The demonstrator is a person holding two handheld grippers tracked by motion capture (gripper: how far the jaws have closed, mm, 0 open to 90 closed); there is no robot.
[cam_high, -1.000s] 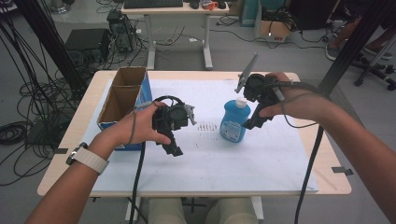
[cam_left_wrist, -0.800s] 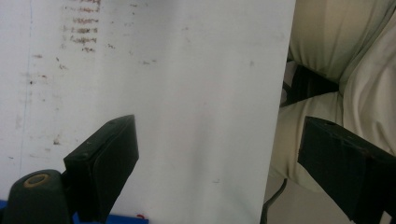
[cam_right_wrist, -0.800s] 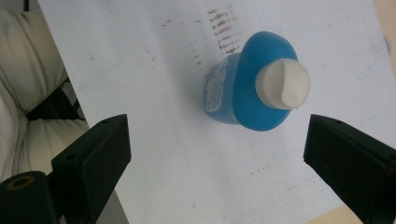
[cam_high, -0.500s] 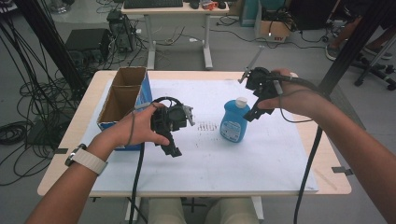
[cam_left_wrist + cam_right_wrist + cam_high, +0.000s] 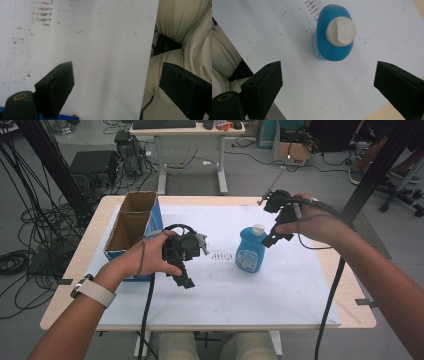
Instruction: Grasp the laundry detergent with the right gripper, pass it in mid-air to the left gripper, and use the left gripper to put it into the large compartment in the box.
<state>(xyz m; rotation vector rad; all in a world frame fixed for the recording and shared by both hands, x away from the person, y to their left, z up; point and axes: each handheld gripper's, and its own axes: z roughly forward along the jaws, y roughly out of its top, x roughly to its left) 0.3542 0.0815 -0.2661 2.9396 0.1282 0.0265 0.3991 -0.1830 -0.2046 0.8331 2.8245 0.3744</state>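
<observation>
A blue bottle with a white cap stands upright on the white sheet near the table's middle. My right gripper hangs just right of it and above, open and empty; from above in the right gripper view the bottle and its cap sit ahead of the wide-apart jaws. My left gripper is held over the sheet left of the bottle, open, with bare sheet between its jaws.
An open cardboard box with blue sides stands at the table's left. Smudged dark marks lie on the sheet beside the bottle. The person's light trousers show past the table's near edge. Desks, cables and chairs stand beyond the table.
My right gripper has drawn back and upward to the right, away from the bottle. The bottle stays standing where it was. My left gripper has hardly moved.
</observation>
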